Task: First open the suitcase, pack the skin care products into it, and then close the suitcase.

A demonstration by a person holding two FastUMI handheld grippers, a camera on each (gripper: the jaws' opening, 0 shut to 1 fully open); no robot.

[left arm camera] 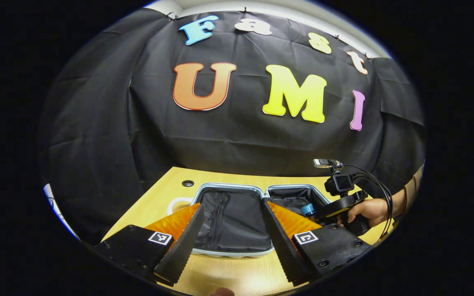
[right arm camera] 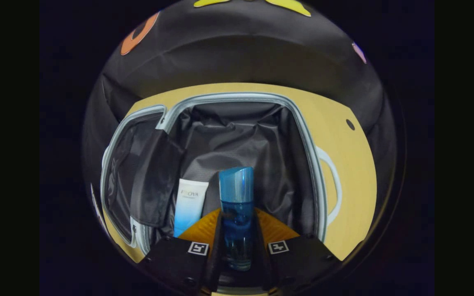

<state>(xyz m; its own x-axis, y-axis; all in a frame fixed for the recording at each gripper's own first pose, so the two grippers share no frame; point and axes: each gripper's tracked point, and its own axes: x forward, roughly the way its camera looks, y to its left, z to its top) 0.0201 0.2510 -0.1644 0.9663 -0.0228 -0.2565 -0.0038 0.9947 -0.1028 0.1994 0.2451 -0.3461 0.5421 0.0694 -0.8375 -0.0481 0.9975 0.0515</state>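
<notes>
Since the right hand-held gripper [right arm camera: 237, 230] is clamped on the blue bottle [right arm camera: 236, 205] over the open suitcase [right arm camera: 303, 123] at mid-desk, I'd lower it beside the tube [right arm camera: 189, 205] before releasing, left hand-held gripper [left arm camera: 231, 242] wide open, empty.

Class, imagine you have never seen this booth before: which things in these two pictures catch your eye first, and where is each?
First, the blue bottle, clamped between the right tongs and held over the open suitcase on the wooden table. Next, the white tube lying inside the suitcase just left of the bottle. In the left gripper view, the left tongs stand wide open above the suitcase's near edge, holding nothing.
</notes>
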